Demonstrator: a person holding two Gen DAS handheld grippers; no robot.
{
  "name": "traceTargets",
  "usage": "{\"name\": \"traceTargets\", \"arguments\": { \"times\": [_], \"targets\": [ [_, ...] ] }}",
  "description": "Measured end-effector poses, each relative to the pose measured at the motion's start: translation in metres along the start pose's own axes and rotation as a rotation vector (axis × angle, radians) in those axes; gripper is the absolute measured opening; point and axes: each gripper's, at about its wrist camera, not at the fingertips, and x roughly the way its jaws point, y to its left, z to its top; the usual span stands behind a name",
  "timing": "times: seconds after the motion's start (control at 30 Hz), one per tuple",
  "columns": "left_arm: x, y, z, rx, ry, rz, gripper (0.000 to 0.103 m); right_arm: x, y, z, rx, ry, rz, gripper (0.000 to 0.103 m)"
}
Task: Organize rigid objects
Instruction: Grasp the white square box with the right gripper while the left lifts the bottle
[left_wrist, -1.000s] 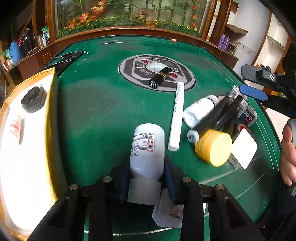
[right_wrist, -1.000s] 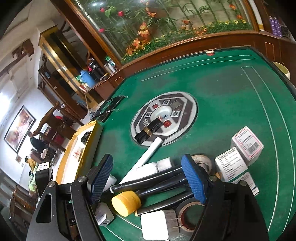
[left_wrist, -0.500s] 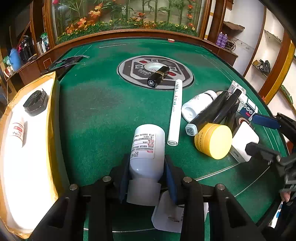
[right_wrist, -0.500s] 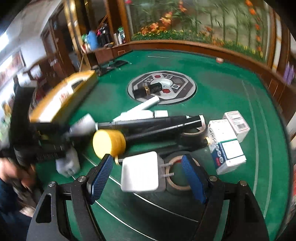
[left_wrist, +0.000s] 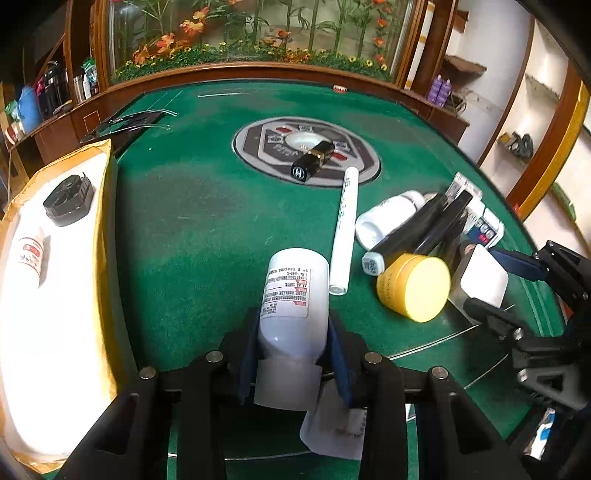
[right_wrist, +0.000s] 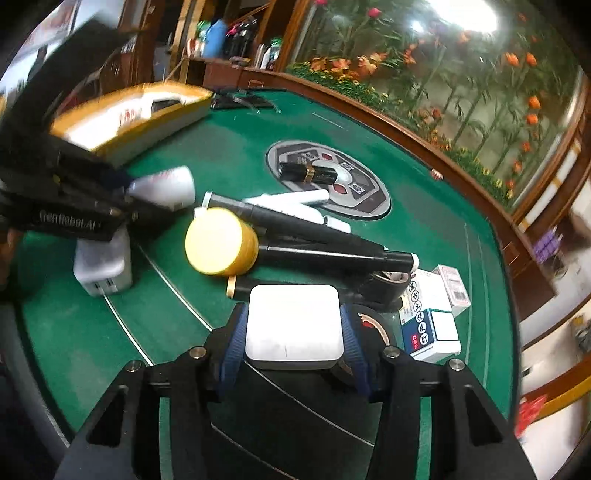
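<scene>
Right tool (right_wrist: 293, 345) now pinches the white charger (right_wrist: 293, 325); left tool (left_wrist: 291, 363) still clamps the white bottle (left_wrist: 295, 295).

Green felt table (left_wrist: 207, 229) with central round panel (left_wrist: 273, 147), planter (left_wrist: 258, 55) of artificial flowers behind.

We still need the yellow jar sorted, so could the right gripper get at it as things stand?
Probably not yet: the right gripper is shut on the white charger, so its jaws are occupied. The yellow jar itself lies just ahead, its near side uncovered.
</scene>
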Motion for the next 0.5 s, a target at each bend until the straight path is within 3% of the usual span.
{"name": "traceTargets", "arguments": {
  "times": [0.27, 0.5],
  "targets": [
    [-0.026, 0.006, 0.006, -0.039, -0.068, -0.024, 0.037, -0.035, -0.028, 0.027, 0.203, -0.149, 0.179, 0.049],
    [-0.048, 0.019, 0.008, -0.074, -0.125, -0.016, 0.037, -0.025, -0.012, 0.05, 0.235, -0.139, 0.247, 0.049]
  ]
}}
